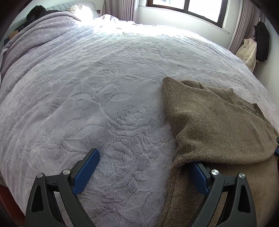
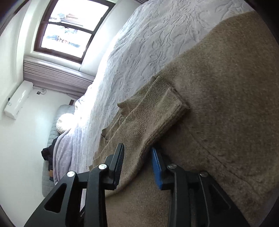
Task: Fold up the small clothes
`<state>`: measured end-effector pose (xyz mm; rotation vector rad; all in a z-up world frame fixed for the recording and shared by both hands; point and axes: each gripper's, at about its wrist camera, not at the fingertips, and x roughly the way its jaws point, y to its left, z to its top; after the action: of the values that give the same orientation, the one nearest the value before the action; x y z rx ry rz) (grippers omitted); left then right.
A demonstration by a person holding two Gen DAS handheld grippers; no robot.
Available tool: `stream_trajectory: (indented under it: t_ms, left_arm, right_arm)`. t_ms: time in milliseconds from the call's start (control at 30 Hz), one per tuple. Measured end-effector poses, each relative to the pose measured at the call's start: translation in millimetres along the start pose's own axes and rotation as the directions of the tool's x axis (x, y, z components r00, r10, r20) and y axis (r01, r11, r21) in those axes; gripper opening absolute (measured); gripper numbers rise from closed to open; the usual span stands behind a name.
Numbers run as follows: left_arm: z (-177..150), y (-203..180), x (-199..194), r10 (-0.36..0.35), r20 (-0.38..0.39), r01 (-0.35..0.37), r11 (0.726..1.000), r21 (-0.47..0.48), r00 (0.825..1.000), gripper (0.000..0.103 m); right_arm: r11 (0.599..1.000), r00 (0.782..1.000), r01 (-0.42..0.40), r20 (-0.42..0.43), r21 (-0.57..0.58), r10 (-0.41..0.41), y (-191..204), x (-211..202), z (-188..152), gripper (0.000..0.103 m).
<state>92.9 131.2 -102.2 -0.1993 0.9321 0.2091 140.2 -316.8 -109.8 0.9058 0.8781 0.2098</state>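
A brown knitted sweater (image 1: 214, 122) lies on the pale lavender bedspread (image 1: 104, 87), part of it folded over itself. My left gripper (image 1: 144, 167) is open just above the bed; its right finger is tucked under the sweater's lower left edge and its left finger is over bare bedspread. In the right wrist view the sweater (image 2: 218, 87) fills the right side, with a ribbed sleeve (image 2: 157, 111) folded back across it. My right gripper (image 2: 137, 157), rolled sideways, has its jaws partly closed around the sleeve fabric, which runs between the two fingers.
The bed reaches to a window (image 1: 188, 7) and radiator (image 1: 238, 26) at the far side. A pillow (image 1: 80, 10) and dark clothes (image 1: 40, 12) lie at the headboard. A bag (image 1: 247, 50) and a dark garment (image 1: 261, 40) hang by the wall.
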Motion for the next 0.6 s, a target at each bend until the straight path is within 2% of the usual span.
stream_trajectory:
  t_ms: [33,67,133,200,300,367,433,467,500,567,600]
  left_arm:
    - [0.1,1.8,-0.4,-0.003,0.003,0.003,1.000,-0.005,1.000,0.097]
    - [-0.2,3.7,-0.4,-0.008,0.005,0.008,1.000,-0.012,1.000,0.097]
    - [-0.4,7.0,2.0,-0.025,-0.002,0.024,0.999,-0.023,1.000,0.097]
    - [0.2,6.8,4.0,-0.028,-0.007,0.028,0.999,-0.017,1.000,0.097]
    - [-0.5,4.3,0.7,-0.017,-0.007,0.017,1.000,0.007,1.000,0.097]
    - [-2.4,6.1,-4.7,-0.015,-0.008,0.015,1.000,0.021,1.000,0.097]
    - [-4.9,8.2,-10.4,-0.015,-0.018,0.016,0.999,0.043,1.000,0.097]
    - [-6.2,9.4,-13.7,-0.014,-0.020,0.015,0.999,0.053,1.000,0.097]
    - [-7.7,10.4,-18.3,-0.015,-0.020,0.016,0.998,0.064,1.000,0.097]
    - [-10.6,10.5,-27.8,-0.019,-0.019,0.021,0.996,0.086,1.000,0.097]
    - [-11.8,9.6,-33.1,-0.019,-0.017,0.020,0.995,0.100,1.000,0.097]
  right_arm:
    - [1.000,1.000,0.012,-0.001,0.003,-0.012,1.2,-2.0,-2.2,0.009]
    - [1.000,1.000,0.008,0.003,0.003,-0.008,0.8,-5.9,-5.6,0.007]
    - [1.000,1.000,0.003,0.016,-0.005,-0.003,1.0,-15.2,-12.9,0.007]
    - [0.998,0.999,0.054,-0.003,-0.014,-0.054,-6.8,-15.2,-16.7,0.007]
    - [0.999,1.000,0.007,-0.013,0.038,-0.006,-21.7,-12.5,-15.5,0.007]
    - [1.000,1.000,0.017,-0.001,0.017,-0.017,-16.5,-18.3,-17.2,0.011]
    - [0.997,0.999,0.048,-0.012,-0.059,-0.049,-4.9,-23.5,-22.5,0.019]
    - [0.994,0.998,0.053,-0.017,-0.100,-0.055,0.3,-27.8,-26.9,0.027]
    - [0.990,0.998,0.049,-0.022,-0.130,-0.052,3.5,-33.0,-31.9,0.040]
    - [0.986,0.999,0.031,-0.028,-0.167,-0.036,6.8,-45.1,-41.7,0.053]
    - [0.983,0.999,0.030,-0.030,-0.182,-0.037,7.7,-51.2,-46.9,0.053]
